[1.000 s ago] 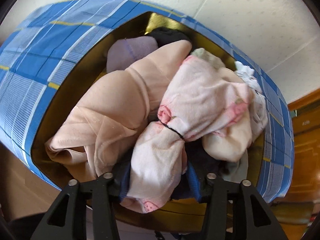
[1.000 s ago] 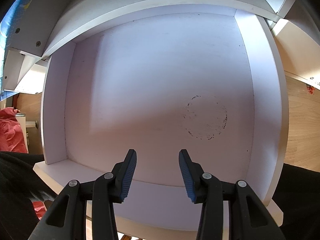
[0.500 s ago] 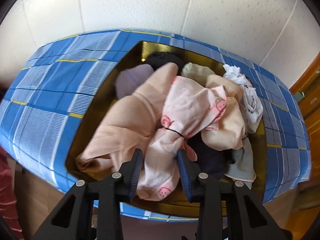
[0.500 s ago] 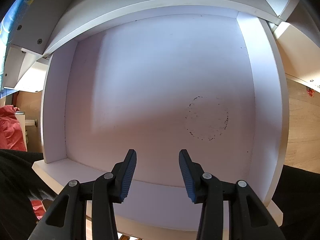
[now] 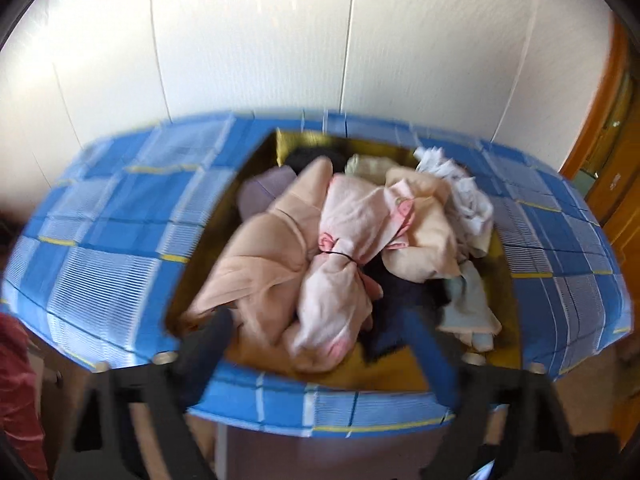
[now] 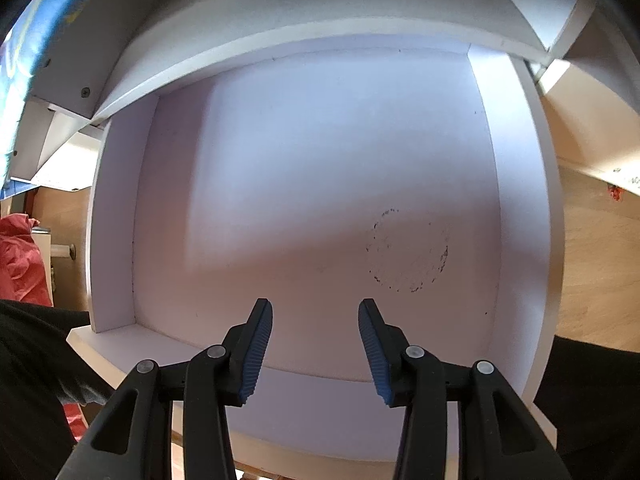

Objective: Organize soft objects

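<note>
The biggest thing in the left wrist view is the blue plaid cloth [image 5: 120, 240], spread over a raised surface against a white panelled wall [image 5: 256, 40]. Set into it is a gold-lined box [image 5: 208, 256], its rim level with the cloth, probably so the clothes stay gathered in one place. Inside lies a heap of soft garments: a peach garment [image 5: 264, 268] on the left side, a pale pink bundle [image 5: 344, 268] cinched at its waist by a black hair tie [image 5: 340, 255], a cream piece [image 5: 424, 240] behind it, a crumpled white cloth [image 5: 468, 200] at the right rim, dark fabric [image 5: 404, 300] underneath, and a lilac item [image 5: 260, 196] toward the back.

The left gripper [image 5: 320, 344] hangs just in front of the heap, blurred, its jaws opening and spread wide either side of the pink bundle's lower end; no pad seems to press on the fabric, though the blur leaves that unsure. The bundle lies on the pile, in the box.

The right wrist view is filled by a white drawer [image 6: 120, 220], pulled out and bare but for a faint ring-shaped scuff mark [image 6: 408, 252] on its floor. It is likely the place the clothes are meant for. The right gripper [image 6: 316, 344] points down into it, jaws opening, partly apart, nothing between them. Red fabric [image 6: 20, 264] and a wooden floor [image 6: 592, 272] lie outside; nothing blocks the drawer.
</note>
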Demonstrator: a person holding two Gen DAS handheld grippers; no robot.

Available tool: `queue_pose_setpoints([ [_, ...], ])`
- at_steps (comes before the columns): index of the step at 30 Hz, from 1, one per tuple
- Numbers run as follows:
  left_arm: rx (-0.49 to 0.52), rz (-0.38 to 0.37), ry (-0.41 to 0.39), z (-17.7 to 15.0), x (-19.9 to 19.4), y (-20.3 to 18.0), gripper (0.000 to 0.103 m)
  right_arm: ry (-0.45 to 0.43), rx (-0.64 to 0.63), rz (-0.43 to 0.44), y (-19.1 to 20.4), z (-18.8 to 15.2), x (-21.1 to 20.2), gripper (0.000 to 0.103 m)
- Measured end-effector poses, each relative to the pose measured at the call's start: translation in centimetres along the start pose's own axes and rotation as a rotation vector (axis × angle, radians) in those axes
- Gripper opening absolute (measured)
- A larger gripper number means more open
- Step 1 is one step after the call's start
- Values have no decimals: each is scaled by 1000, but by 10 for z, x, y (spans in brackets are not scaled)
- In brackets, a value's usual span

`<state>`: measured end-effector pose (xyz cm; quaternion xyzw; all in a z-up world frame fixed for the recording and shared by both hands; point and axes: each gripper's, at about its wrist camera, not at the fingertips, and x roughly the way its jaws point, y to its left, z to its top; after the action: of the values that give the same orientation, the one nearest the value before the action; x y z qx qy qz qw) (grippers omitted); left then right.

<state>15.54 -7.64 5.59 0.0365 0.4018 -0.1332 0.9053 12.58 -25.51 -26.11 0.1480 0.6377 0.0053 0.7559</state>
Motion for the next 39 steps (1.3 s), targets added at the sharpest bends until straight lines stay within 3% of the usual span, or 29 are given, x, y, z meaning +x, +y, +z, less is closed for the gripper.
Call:
queue_pose_setpoints([
  [3, 57, 18, -52, -29, -29, 0, 103, -69, -71, -14, 13, -4, -19, 63],
  [5, 67, 24, -56, -52, -44, 2, 103, -138, -130, -29, 25, -10, -39, 69],
  [13, -5, -68, -22, -131, -100, 6, 103, -414, -182, -22, 51, -44, -149, 76],
  [20, 41, 56, -121, -153, -170, -7, 103, -635, -181, -136, 68, -91, -246, 78],
  [24, 17, 59, -185, -160, -201, -7, 103, -673, -162, -171, 69, -113, -284, 78],
  [28, 19, 171, -209, -163, -213, -16, 103, -666, -110, -71, 66, -135, -304, 78],
  [36, -55, 193, -121, -164, -204, -4, 103, -705, -87, -161, 72, -151, -310, 78],
  [39, -89, 166, -79, -165, -201, 3, 103, -743, -92, -182, 75, -156, -316, 78],
])
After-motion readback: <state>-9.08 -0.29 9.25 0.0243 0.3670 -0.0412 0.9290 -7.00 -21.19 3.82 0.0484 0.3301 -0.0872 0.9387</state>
